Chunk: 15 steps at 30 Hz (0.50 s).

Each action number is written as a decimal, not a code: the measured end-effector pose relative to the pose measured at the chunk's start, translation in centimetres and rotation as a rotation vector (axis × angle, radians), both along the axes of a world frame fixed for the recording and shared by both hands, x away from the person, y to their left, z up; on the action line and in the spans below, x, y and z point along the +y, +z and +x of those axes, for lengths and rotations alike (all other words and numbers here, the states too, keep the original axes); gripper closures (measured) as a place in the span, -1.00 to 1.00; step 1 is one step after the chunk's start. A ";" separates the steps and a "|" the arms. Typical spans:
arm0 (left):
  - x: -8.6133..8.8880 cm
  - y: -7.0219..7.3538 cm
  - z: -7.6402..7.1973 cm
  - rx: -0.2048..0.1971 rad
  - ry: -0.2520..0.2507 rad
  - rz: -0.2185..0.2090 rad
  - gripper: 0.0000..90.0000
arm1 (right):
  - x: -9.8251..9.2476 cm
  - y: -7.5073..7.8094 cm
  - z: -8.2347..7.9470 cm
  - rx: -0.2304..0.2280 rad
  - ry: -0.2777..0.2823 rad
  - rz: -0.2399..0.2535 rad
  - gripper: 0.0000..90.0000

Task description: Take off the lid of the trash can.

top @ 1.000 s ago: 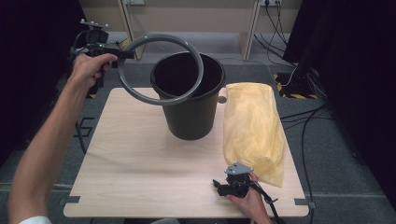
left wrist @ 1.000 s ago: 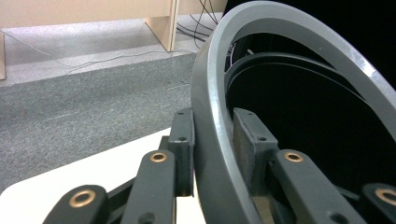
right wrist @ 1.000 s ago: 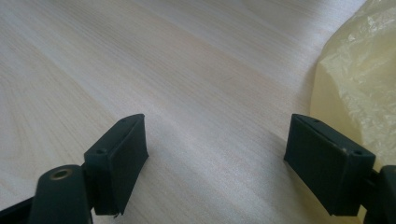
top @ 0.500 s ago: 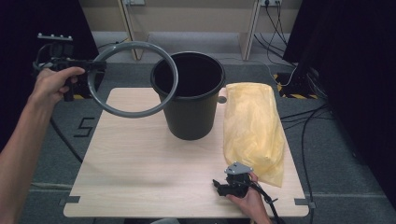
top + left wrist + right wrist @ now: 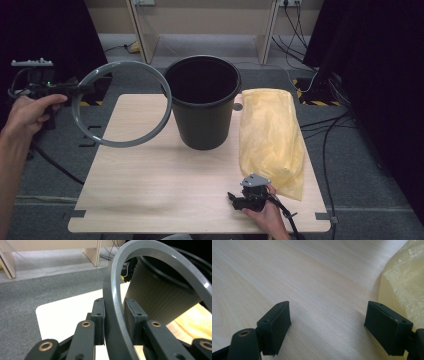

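Note:
A grey plastic ring (image 5: pixel 125 105) hangs in the air at the table's far left corner, held upright and tilted beside the black bucket (image 5: pixel 202 102). My left gripper (image 5: pixel 82 90) is shut on the ring's left rim; in the left gripper view the ring (image 5: pixel 115 302) runs between both pads (image 5: pixel 131 315). A folded yellow plastic bag (image 5: pixel 272 137) lies on the table right of the bucket. My right gripper (image 5: pixel 235 200) rests low near the front edge, open, with bare wood between its fingertips (image 5: pixel 278 322) and the bag (image 5: pixel 404 282) just to their right.
The light wooden table (image 5: pixel 160 190) stands on grey carpet. Wooden furniture legs (image 5: pixel 137 30) and cables (image 5: pixel 325 125) lie beyond and to the right. Dark curtains flank both sides. A cable trails from each gripper.
My left hand has carried the ring leftward and slightly down, off the bucket's rim to the table's left corner. The right gripper has stayed still.

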<state>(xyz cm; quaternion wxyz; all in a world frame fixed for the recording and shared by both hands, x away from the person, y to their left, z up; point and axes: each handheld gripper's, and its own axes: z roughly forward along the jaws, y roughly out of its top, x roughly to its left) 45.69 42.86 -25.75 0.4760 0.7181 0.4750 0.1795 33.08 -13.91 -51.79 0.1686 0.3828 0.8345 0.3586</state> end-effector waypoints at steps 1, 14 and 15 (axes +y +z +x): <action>0.2 -0.4 -0.2 0.003 0.002 -0.005 0.58 | 0.0 0.0 0.0 0.000 0.000 0.000 -0.53; 1.9 -7.1 -1.3 0.086 0.014 -0.013 0.58 | 0.0 0.0 0.0 -0.002 -0.001 0.000 -0.53; 1.9 -7.7 -1.1 0.094 0.015 -0.015 0.58 | 0.0 0.0 0.0 -0.001 -0.001 -0.001 -0.53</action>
